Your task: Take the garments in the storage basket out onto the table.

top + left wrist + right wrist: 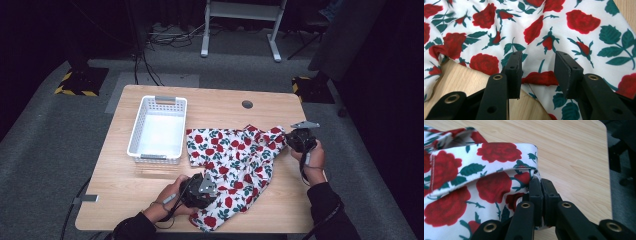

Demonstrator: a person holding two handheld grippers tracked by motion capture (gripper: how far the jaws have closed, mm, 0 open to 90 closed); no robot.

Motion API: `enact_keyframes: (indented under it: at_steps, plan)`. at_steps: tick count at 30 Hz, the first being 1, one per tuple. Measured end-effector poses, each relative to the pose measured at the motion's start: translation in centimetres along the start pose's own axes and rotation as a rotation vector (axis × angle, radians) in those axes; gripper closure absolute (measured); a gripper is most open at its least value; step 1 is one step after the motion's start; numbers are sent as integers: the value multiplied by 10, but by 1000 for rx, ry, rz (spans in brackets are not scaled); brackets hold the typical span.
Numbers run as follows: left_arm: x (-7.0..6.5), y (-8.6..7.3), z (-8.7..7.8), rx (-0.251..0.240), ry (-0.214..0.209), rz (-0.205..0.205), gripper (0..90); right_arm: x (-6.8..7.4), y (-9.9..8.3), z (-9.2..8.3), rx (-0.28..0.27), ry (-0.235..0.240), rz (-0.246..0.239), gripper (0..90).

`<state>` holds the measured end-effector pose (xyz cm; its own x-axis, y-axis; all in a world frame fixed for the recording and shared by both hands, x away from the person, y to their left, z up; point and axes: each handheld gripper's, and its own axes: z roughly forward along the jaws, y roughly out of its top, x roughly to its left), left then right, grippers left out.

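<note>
A white cloth printed with red roses and green leaves (230,162) lies crumpled on the right half of the wooden table (140,195). At the cloth's near left edge, my left gripper (215,192) hovers with its jaws apart. In the left gripper view a fold of the cloth (549,25) lies below and between the left gripper (537,72), and the pads do not press on it. My right gripper (287,137) is at the cloth's far right corner. In the right gripper view the right gripper (541,183) is shut on a folded hem of the cloth (486,170).
An empty white slatted basket (131,142) stands on the table's left half, just left of the cloth. A round cable hole (247,104) sits near the far edge. The table's right edge runs close beside my right hand, with grey carpet beyond.
</note>
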<state>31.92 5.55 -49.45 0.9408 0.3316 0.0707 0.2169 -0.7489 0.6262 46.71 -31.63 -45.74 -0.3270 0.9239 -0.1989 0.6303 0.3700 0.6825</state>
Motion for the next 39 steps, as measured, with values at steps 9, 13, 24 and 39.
enact_keyframes:
  at_steps: [9,13,24,39]
  plan:
    - [0,-5,-3,-5,14,-27,564,-19,-6,16,49,-38,45,867]
    - [0,-5,-2,-16,34,-61,476,-22,-11,16,31,-27,53,754]
    - [-13,0,0,-53,-3,-56,419,19,-44,-46,-101,179,-51,480]
    - [-17,43,6,-151,-6,-5,399,85,-68,-44,9,333,-255,432]
